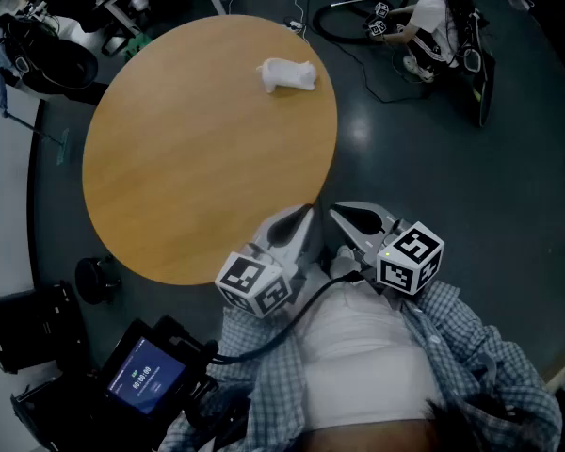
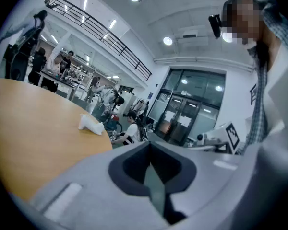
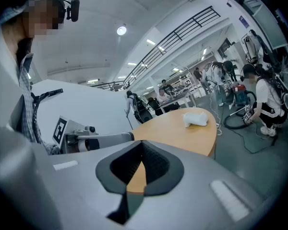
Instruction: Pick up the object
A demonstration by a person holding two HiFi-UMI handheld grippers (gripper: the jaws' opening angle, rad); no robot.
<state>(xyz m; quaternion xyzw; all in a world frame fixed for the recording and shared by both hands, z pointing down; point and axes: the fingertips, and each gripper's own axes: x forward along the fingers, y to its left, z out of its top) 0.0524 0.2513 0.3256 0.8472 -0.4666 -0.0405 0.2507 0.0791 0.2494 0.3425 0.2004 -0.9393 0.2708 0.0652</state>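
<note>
Both grippers sit close to the person's body at the near edge of the round table [image 1: 169,177]. The left gripper [image 1: 304,217] has its jaws pressed together with nothing between them, and the right gripper [image 1: 347,217] is closed and empty too. Their tips point inward, almost meeting.

The object [image 1: 287,74], a small white lump, lies across the table near the far edge, well apart from both grippers. It is almost straight ahead, a little left of the tips. Its long axis runs left to right, crosswise to a forward reach. The left gripper looks slightly nearer, though the difference is small.

The hands on the grippers are hidden. The object is too small and pale to tell what it is, or whether it is soft.
</note>
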